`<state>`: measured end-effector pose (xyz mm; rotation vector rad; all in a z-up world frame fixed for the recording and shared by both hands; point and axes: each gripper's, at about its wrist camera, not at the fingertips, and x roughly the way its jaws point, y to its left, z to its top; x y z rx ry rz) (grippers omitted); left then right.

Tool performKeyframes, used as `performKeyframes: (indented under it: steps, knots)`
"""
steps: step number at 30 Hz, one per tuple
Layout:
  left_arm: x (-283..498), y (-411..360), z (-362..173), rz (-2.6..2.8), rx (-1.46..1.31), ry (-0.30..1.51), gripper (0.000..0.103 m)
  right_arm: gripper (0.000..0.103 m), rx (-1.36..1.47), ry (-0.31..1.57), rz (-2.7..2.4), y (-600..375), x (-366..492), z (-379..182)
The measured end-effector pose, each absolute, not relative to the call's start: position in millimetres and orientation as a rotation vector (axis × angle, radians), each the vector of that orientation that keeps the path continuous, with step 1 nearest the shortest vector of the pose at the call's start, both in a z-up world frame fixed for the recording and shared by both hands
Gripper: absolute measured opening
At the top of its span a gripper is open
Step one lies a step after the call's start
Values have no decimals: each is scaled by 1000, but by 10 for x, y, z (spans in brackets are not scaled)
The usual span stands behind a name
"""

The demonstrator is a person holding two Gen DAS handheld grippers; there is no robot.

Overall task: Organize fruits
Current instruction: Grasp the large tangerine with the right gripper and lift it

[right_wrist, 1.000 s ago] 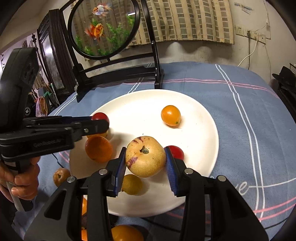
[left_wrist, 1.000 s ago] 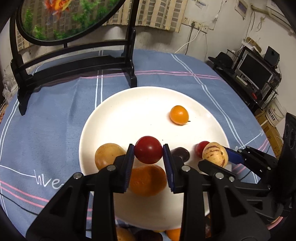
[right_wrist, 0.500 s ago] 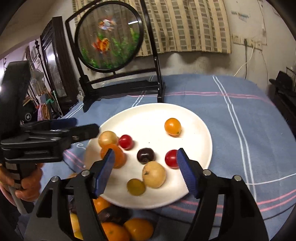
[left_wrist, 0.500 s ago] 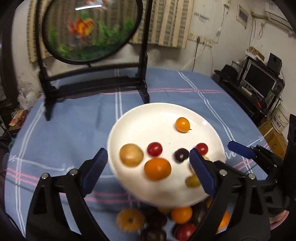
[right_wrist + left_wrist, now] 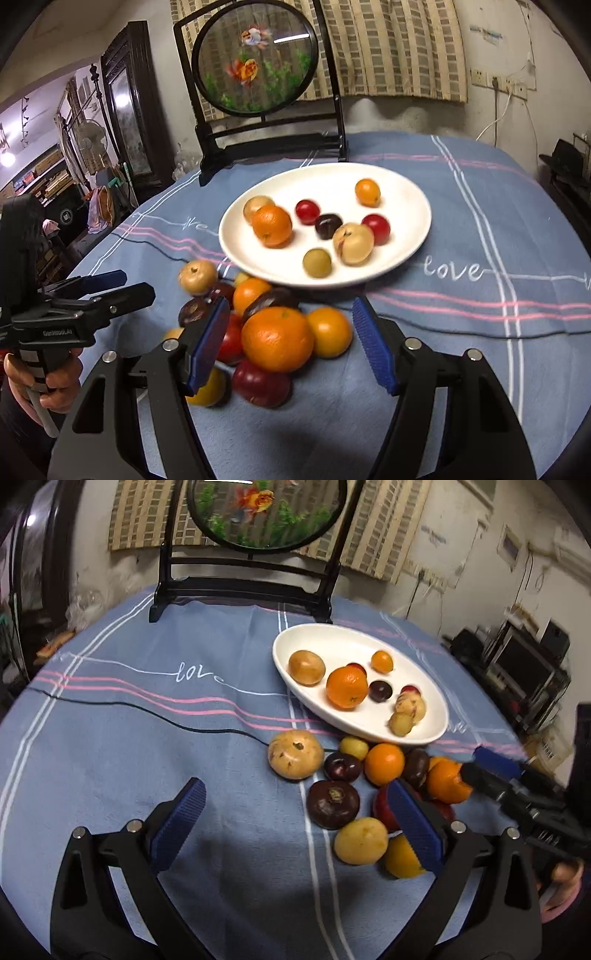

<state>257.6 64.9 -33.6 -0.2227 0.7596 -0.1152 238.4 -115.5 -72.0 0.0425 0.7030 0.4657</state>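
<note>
Seven fruits lay on the white plate (image 5: 413,225), which sat on the blue striped tablecloth (image 5: 480,332) in front of the black stand with the round goldfish panel (image 5: 255,59). In the right wrist view, reading the plate as a clock face, a small orange tomato (image 5: 367,192) sat near one o'clock, a red tomato (image 5: 376,228) near three, a pale speckled fruit (image 5: 352,243) around four, touching that red one, a greenish-yellow fruit (image 5: 317,263) near six, a mandarin (image 5: 272,226) near nine with a tan fruit (image 5: 256,205) just behind it, a second red tomato (image 5: 307,212) around eleven, and a dark plum (image 5: 328,226) close to the middle. Off the plate, at its seven o'clock edge, a heap of fruit (image 5: 258,325) rested on the cloth (a large orange (image 5: 277,339) on top, with dark plums, yellow and red pieces around it; motion blur made the nearest ones hard to sort). The right gripper (image 5: 291,343) hovered over this heap with its jaws partly spread around the large orange, the pads not touching it as far as could be seen. The left gripper (image 5: 295,823) was opening its jaws wide, with nothing between them but bare cloth and the near edge of the heap, and it held nothing.
</note>
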Motion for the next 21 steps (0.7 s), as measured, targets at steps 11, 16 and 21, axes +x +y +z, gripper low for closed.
performKeyframes:
  steps: [11, 16, 21]
  knots:
    - [2492, 567, -331, -111, -180, 753, 100, 69, -52, 747, 443, -1010, 2423, -855]
    - [2471, 574, -314, -109, -186, 746, 100, 64, -54, 765, 449, -988, 2433, -898]
    - [2455, 560, -297, -104, -172, 736, 100, 61, -66, 763, 444, -972, 2431, -923]
